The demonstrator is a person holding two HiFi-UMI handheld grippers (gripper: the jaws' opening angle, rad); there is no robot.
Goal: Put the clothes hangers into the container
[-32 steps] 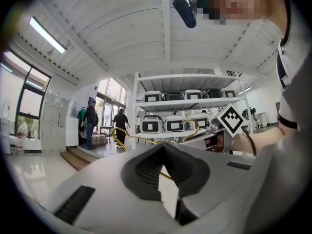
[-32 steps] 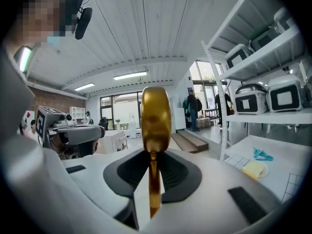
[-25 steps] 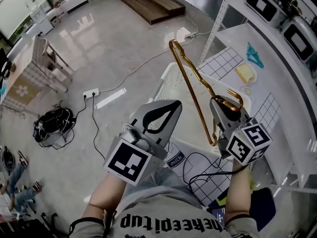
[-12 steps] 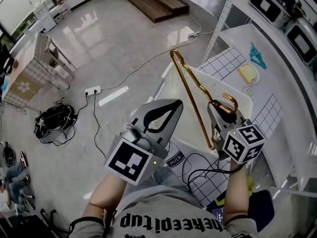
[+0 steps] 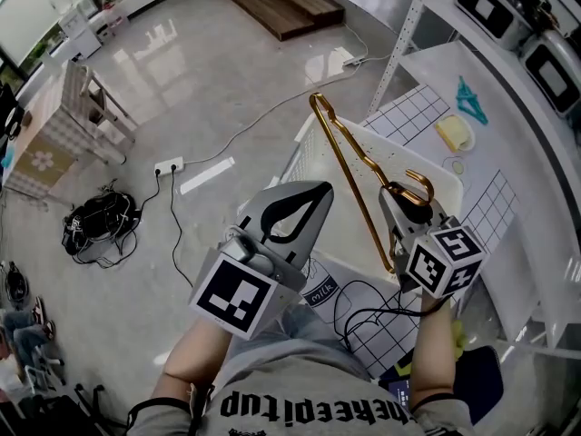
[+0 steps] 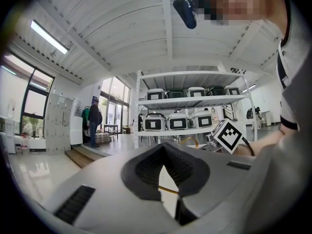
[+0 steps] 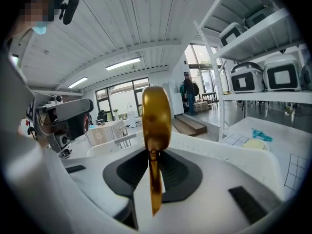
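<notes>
Risk of hanger [image 7: 156,113] ending up on the floor instead of in container [image 5: 295,153]. Pinched edge-on by fingers of right gripper [image 5: 408,209], narrow gap, clamped on the gold wire just below the hook. Held in the air over the container, tilted, long body running away from the grip toward the far-left corner of the rim. Looks to overhang that corner in the head view; cannot tell height above it.

Thin round wire at a single pinch point: likely to rotate in the pads under its own leverage if swung fast. If let go here, could land across the rim, bridge it, or tip outward onto the floor. Safer lowered and drawn toward the middle before release. Could also snag hook on a fingertip on opening.

Left gripper [image 5: 318,189] idle at the container's near-left side, fingers drawn together, nothing between them; no steadying unless brought over. Teal hanger-like piece [image 5: 467,103] on the surface [image 5: 513,143] to the right, well apart, not yet dealt with.
</notes>
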